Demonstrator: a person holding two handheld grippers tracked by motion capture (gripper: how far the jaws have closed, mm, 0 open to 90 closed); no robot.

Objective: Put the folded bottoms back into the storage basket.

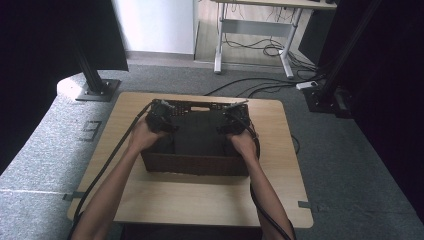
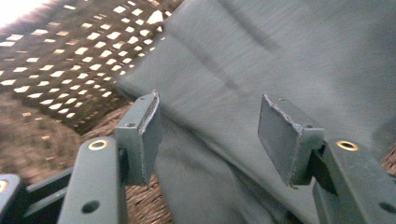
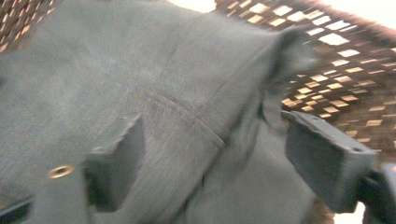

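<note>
A dark woven basket (image 1: 195, 164) stands on the wooden table (image 1: 200, 200), and a folded dark grey cloth (image 1: 197, 132) lies inside it. My left gripper (image 1: 161, 116) hangs over the basket's left side and my right gripper (image 1: 234, 120) over its right side. In the left gripper view the left gripper (image 2: 212, 128) is open, its pads apart just above the cloth (image 2: 261, 60), with the lattice wall (image 2: 60, 60) beyond. In the right gripper view the right gripper (image 3: 212, 158) is open over a fold of the cloth (image 3: 163, 84) near the basket wall (image 3: 336, 60).
Grey carpet surrounds the table. A black stand base (image 1: 97, 90) sits at the far left and another (image 1: 325, 97) at the far right. A desk frame with loose cables (image 1: 270, 47) stands behind. Bare tabletop lies in front of the basket.
</note>
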